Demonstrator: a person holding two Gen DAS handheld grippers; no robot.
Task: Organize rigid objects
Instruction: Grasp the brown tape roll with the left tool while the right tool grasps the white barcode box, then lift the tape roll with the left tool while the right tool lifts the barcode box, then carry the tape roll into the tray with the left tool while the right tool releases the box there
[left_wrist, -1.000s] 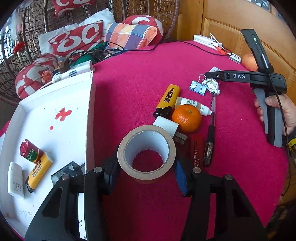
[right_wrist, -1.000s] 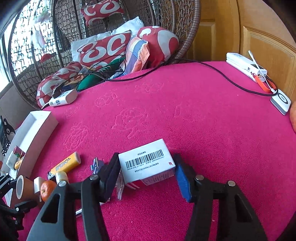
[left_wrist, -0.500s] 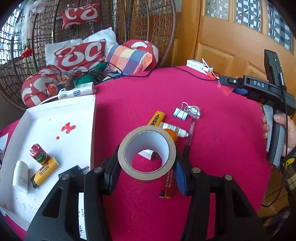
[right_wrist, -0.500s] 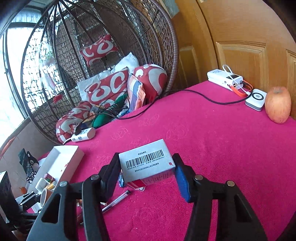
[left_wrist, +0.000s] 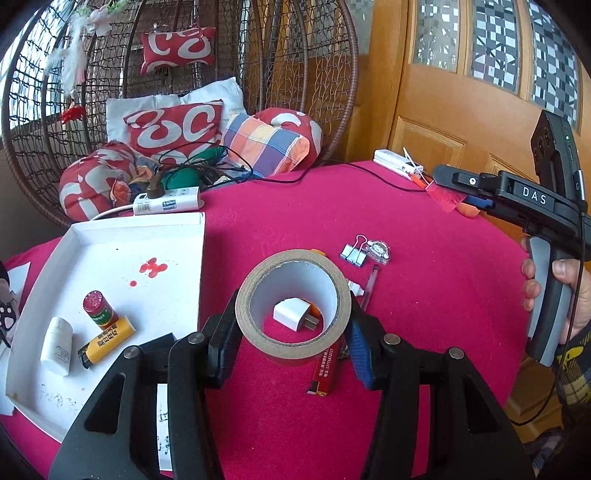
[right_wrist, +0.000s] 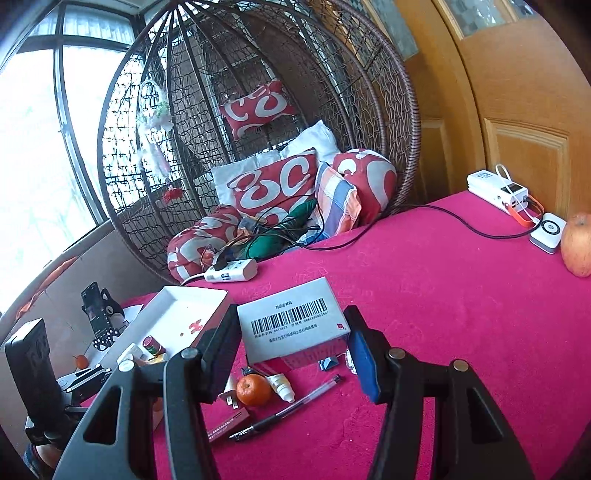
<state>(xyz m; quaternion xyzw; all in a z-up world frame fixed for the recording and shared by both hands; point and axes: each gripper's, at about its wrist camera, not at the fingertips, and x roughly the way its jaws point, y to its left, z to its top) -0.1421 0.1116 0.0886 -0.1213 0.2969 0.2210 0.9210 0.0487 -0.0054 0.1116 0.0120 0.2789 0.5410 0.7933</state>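
My left gripper (left_wrist: 293, 328) is shut on a brown tape roll (left_wrist: 293, 302) and holds it above the red table, right of the white tray (left_wrist: 110, 243). Through the roll's hole a white plug adapter (left_wrist: 291, 314) shows on the cloth. My right gripper (right_wrist: 291, 343) is shut on a white barcode box (right_wrist: 291, 323), lifted above the table. Under it lie a tangerine (right_wrist: 253, 390), a small white bottle (right_wrist: 281, 385), a pen (right_wrist: 288, 408) and a red lighter (right_wrist: 227, 424). The tray (right_wrist: 177, 314) holds a red-capped bottle (left_wrist: 99, 309), a yellow lighter (left_wrist: 107, 341) and a white bottle (left_wrist: 57, 345).
Binder clips and a keychain charm (left_wrist: 364, 253) lie on the cloth. A power strip (left_wrist: 166, 201) sits behind the tray. A power bank (right_wrist: 496, 190), white puck (right_wrist: 548, 230) and apple (right_wrist: 578, 243) stand at the far right. A wicker chair with cushions (right_wrist: 277, 184) is behind the table.
Both grippers have risen with their loads: the tape roll and the barcode box are higher above the table, and both views now tilt up toward the chair and door.
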